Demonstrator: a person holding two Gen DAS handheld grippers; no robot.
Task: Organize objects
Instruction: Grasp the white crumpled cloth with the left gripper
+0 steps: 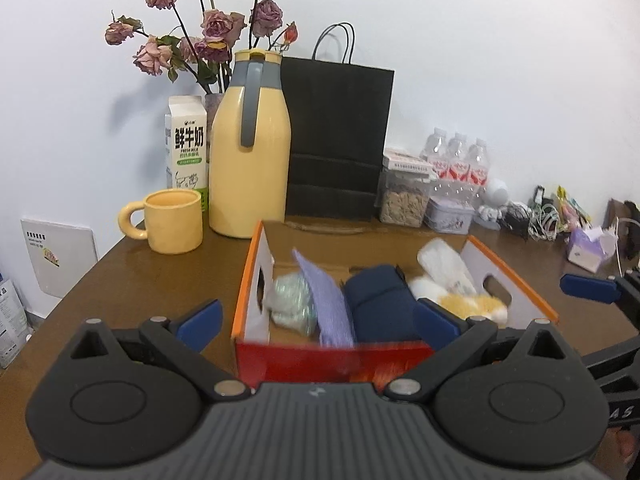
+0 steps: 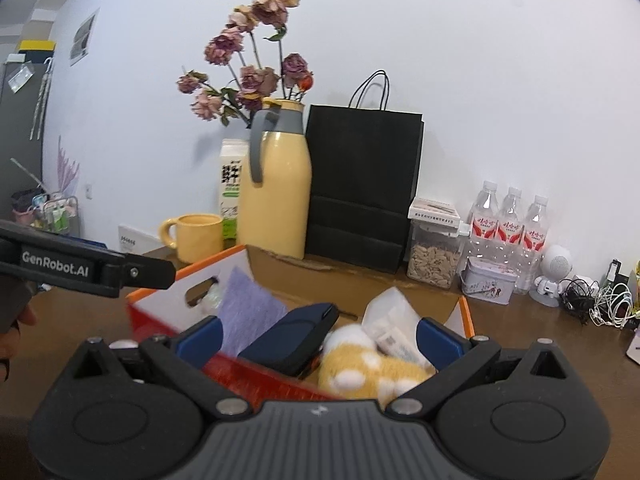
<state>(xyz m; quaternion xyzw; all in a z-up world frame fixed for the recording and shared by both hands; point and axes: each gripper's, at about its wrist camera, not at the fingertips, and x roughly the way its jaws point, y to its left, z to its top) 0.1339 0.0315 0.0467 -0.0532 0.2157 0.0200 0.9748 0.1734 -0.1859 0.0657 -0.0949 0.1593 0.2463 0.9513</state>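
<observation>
An open cardboard box [image 1: 256,280] [image 2: 168,300] with orange rims and a red front sits on the brown table. Inside lie a pale green bundle [image 1: 290,300], a purple cloth [image 1: 328,300] [image 2: 248,312], a navy pouch [image 1: 380,308] [image 2: 296,336], a yellow-and-white plush toy [image 1: 468,304] [image 2: 360,372] and a white packet [image 1: 444,264] [image 2: 394,328]. My left gripper [image 1: 318,322] hovers open at the box's near side, empty. Over the box's front edge my right gripper [image 2: 320,340] is also open, with nothing between its fingers.
Behind the box stand a yellow mug [image 1: 172,222], a milk carton [image 1: 187,148], a yellow thermos [image 1: 250,148], dried roses [image 1: 200,36] and a black paper bag [image 1: 336,136]. A snack jar [image 1: 404,192], tin [image 1: 448,214], water bottles [image 1: 460,160] and cables [image 1: 540,216] crowd the back right.
</observation>
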